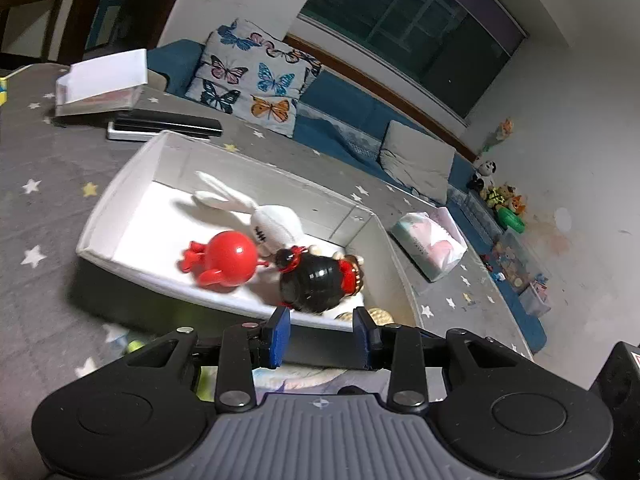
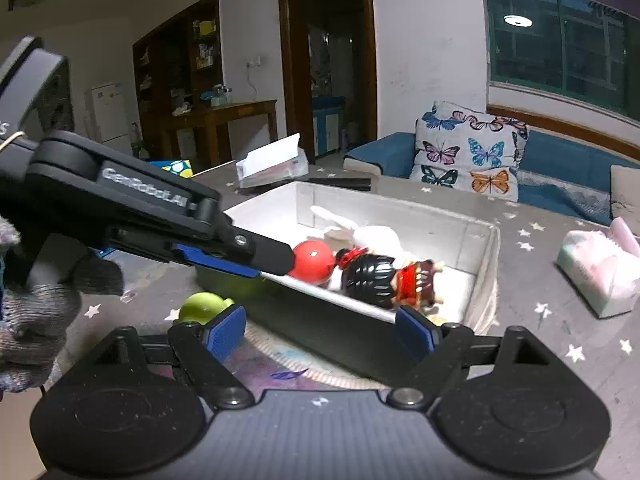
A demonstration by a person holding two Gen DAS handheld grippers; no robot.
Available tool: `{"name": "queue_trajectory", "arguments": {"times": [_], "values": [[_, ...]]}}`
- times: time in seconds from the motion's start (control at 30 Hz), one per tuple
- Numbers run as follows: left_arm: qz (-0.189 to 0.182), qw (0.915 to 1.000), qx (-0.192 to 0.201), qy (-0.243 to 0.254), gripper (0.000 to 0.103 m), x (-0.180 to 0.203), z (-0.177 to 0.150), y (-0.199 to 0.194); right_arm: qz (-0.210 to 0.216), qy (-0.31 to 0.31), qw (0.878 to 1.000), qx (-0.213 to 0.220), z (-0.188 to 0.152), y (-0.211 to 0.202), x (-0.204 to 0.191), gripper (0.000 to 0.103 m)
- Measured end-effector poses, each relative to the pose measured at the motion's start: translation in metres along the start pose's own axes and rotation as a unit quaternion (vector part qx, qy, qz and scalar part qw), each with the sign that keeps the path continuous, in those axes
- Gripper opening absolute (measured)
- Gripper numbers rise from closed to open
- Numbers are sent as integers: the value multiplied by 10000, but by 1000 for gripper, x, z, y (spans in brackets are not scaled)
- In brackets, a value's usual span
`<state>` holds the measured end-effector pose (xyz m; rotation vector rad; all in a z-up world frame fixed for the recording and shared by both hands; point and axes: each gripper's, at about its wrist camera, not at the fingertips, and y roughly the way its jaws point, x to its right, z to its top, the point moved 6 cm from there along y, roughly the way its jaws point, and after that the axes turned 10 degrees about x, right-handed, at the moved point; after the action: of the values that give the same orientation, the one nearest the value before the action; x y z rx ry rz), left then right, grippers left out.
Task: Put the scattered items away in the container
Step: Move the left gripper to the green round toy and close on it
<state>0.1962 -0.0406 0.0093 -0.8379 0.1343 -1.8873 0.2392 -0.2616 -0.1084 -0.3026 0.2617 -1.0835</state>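
bin [image 1: 120, 196]: I saw rigid white walls, rectangular
toys: glossy red ball figure [image 1: 228, 256], knitted rabbit [image 1: 276, 226]
left gripper [image 1: 322, 334]: jaws apart, empty
right gripper [image 2: 324, 334]: jaws wide, empty

Your table [image 1: 48, 216] has a grey cloth with little white and yellow stars on it. Sitting right on it: the white container [image 1: 120, 196] in the middle, a pack of tissues [image 1: 430, 246] off to its right, a green toy [image 2: 202, 306] near its front corner, plus a flat black-and-silver thing [image 1: 164, 128] and a clear box [image 1: 98, 94] at the far end.
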Motion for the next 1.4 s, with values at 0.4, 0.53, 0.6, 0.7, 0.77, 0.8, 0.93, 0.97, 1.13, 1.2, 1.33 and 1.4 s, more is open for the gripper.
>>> {"name": "queue_trajectory", "arguments": {"times": [0.4, 0.53, 0.6, 0.7, 0.77, 0.8, 0.93, 0.97, 1.13, 1.2, 1.33, 1.4], "values": [[246, 9996, 133, -95, 37, -22, -14, -34, 219, -54, 9997, -100, -10, 6, -23, 86], [336, 9991, 212, -139, 37, -28, -16, -42, 275, -67, 9995, -148, -13, 9, -29, 87], [361, 9989, 230, -183, 37, -32, -17, -46, 308, -75, 9993, -177, -14, 11, -32, 87], [401, 9986, 242, -239, 37, -37, -19, -50, 354, -88, 9991, -215, -17, 16, -36, 87], [431, 9983, 259, -285, 37, -40, -20, -52, 382, -84, 9990, -233, -18, 18, -38, 87], [455, 9981, 273, -312, 37, -43, -20, -54, 401, -85, 9989, -241, -18, 19, -39, 87], [540, 9973, 313, -390, 37, -52, -20, -60, 460, -120, 9985, -260, -21, 21, -45, 87], [570, 9970, 330, -416, 37, -55, -20, -61, 473, -123, 9984, -271, -22, 22, -46, 87], [684, 9952, 404, -574, 37, -70, -17, -68, 544, -156, 9979, -323, -25, 27, -51, 87], [724, 9944, 402, -660, 37, -76, -17, -69, 586, -173, 9975, -350, -26, 29, -54, 87], [736, 9935, 378, -779, 37, -85, -17, -67, 662, -197, 9967, -419, -30, 36, -60, 87], [707, 9934, 316, -847, 37, -87, -17, -64, 707, -214, 9963, -449, -31, 39, -63, 87]]}}
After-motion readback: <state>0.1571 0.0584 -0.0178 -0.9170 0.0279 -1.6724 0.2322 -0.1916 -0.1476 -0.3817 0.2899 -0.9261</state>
